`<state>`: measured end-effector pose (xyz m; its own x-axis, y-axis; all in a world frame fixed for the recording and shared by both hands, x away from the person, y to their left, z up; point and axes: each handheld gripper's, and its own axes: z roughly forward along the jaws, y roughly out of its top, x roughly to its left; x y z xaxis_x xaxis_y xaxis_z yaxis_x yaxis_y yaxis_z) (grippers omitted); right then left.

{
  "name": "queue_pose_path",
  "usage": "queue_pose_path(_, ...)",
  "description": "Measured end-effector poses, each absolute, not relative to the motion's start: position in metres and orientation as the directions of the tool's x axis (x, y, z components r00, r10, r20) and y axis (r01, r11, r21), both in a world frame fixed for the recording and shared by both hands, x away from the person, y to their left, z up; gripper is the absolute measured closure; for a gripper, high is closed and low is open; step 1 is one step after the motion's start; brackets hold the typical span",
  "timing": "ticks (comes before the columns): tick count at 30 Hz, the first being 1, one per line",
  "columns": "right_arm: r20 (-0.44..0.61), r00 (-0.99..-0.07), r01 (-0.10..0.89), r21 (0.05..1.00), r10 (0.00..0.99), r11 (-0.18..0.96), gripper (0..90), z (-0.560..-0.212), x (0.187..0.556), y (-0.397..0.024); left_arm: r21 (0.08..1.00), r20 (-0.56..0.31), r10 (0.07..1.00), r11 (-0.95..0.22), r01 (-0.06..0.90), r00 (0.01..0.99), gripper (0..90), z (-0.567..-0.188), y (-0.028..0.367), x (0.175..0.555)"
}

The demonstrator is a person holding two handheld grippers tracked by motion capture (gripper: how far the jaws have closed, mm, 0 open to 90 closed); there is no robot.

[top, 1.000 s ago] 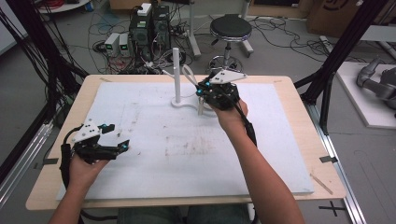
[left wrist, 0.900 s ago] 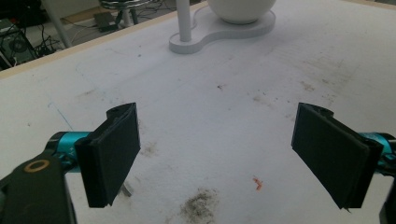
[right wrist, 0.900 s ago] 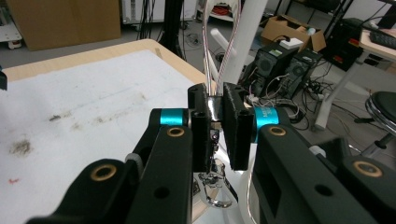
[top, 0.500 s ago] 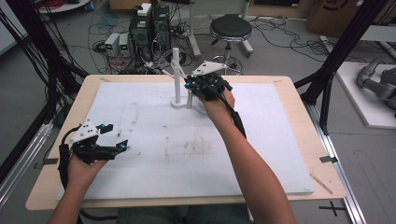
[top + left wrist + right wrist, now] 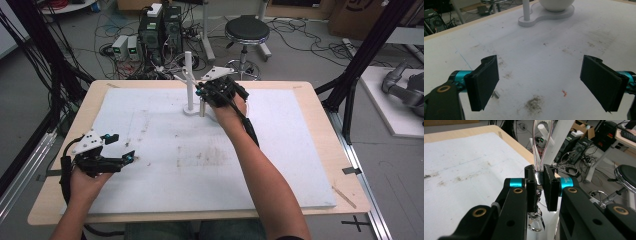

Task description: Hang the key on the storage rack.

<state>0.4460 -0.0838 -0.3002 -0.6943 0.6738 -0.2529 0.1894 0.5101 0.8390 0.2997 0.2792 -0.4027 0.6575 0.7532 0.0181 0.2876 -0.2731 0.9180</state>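
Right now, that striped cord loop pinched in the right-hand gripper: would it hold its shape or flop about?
Probably floppy: the cord loop is thin and bows in a soft arc above the right gripper. Likely light. The metal clasp hanging below would probably swing.

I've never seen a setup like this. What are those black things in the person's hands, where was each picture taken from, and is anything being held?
No robot here: a person works at a table with a hand-held clamp in each hand, each with two black jaws. The high view looks down from above. The other two pictures come from small cameras riding on the clamps, looking along their jaws.

The left gripper rests low over the stained white mat, jaws wide apart with nothing between them.

The right gripper is up by the white stand at the far edge. Its jaws are shut on a looped cord with a metal clip dangling below, the loop close by a peg of the stand.
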Motion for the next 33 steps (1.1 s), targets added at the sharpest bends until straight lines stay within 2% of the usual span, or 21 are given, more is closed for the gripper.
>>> queue_pose_path(7,-0.253,-0.686,0.214,0.826,0.682,0.521,81.3,-0.309,0.455,-0.079,0.918,0.016,0.76,-0.269,0.292,0.65,15.5,-0.403,0.283,0.297)
queue_pose_path(8,-0.25,-0.674,0.208,0.839,0.696,0.503,67.9,-0.31,0.454,-0.08,0.918,0.016,0.759,-0.269,0.291,0.651,15.5,-0.403,0.283,0.297)
queue_pose_path(11,-0.24,-0.675,0.202,0.849,0.698,0.488,66.4,-0.309,0.452,-0.082,0.917,0.014,0.76,-0.268,0.294,0.649,15.5,-0.404,0.284,0.297)
queue_pose_path(12,-0.238,-0.672,0.196,0.856,0.702,0.478,59.7,-0.308,0.449,-0.086,0.917,0.016,0.759,-0.27,0.293,0.651,15.5,-0.404,0.283,0.297)
queue_pose_path(15,-0.208,-0.672,0.209,0.867,0.711,0.452,55.2,-0.308,0.444,-0.091,0.917,0.017,0.756,-0.273,0.292,0.654,15.5,-0.404,0.282,0.298)
queue_pose_path(16,-0.198,-0.668,0.223,0.867,0.718,0.446,48.7,-0.307,0.44,-0.098,0.917,0.017,0.756,-0.273,0.292,0.655,15.5,-0.404,0.28,0.298)
queue_pose_path(21,-0.199,-0.655,0.189,0.891,0.729,0.412,43.5,-0.307,0.426,-0.117,0.917,0.018,0.749,-0.276,0.288,0.662,15.5,-0.403,0.277,0.3)
queue_pose_path(23,-0.18,-0.655,0.221,0.883,0.734,0.414,39.7,-0.308,0.421,-0.125,0.917,0.019,0.747,-0.278,0.286,0.665,15.5,-0.403,0.275,0.301)
queue_pose_path(33,-0.175,-0.648,0.191,0.905,0.741,0.38,34.5,-0.316,0.392,-0.165,0.916,0.012,0.731,-0.281,0.285,0.683,15.5,-0.404,0.265,0.311)
